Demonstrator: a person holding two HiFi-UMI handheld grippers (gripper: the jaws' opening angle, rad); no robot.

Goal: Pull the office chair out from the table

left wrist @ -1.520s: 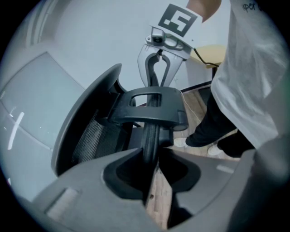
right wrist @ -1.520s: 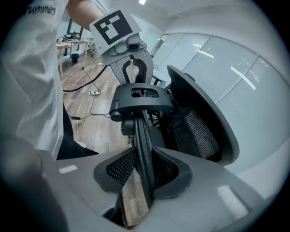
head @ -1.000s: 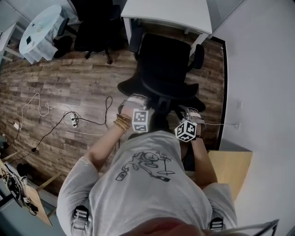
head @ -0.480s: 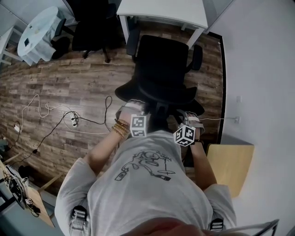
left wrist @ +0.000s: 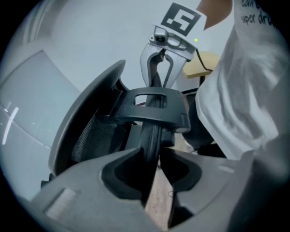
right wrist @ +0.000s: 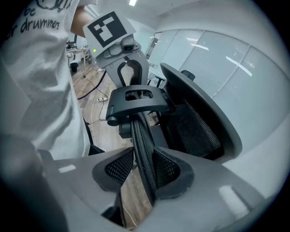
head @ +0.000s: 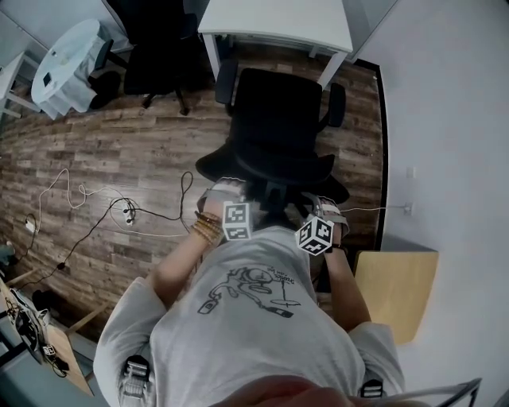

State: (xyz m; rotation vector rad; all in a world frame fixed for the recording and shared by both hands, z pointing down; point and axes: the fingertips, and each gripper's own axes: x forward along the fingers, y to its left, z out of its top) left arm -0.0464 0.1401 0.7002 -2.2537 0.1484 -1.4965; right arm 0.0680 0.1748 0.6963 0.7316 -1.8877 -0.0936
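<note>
We look steeply down on the black office chair (head: 278, 119). It stands on the wooden floor (head: 103, 151) just in front of the white worktop (head: 274, 20), seat facing it and showing almost whole before the near edge, back turned to us. Both claws sit at the top rim of the chair's back, one to each side of the centre bracket (left wrist: 152, 106).

The left claw (left wrist: 153, 165) is easing open. The thin black rim (left wrist: 152, 138) runs between its pads and lies against one of them, with a sliver of floor showing beside the other. The right claw (right wrist: 144, 168) is opening too, and here the rim is a mesh strip (right wrist: 141, 140) resting against one pad and clear of the other. Neither claw clamps the rim.

Loose cables (head: 119, 208) trail over the floor to our left, well apart from the chair.
</note>
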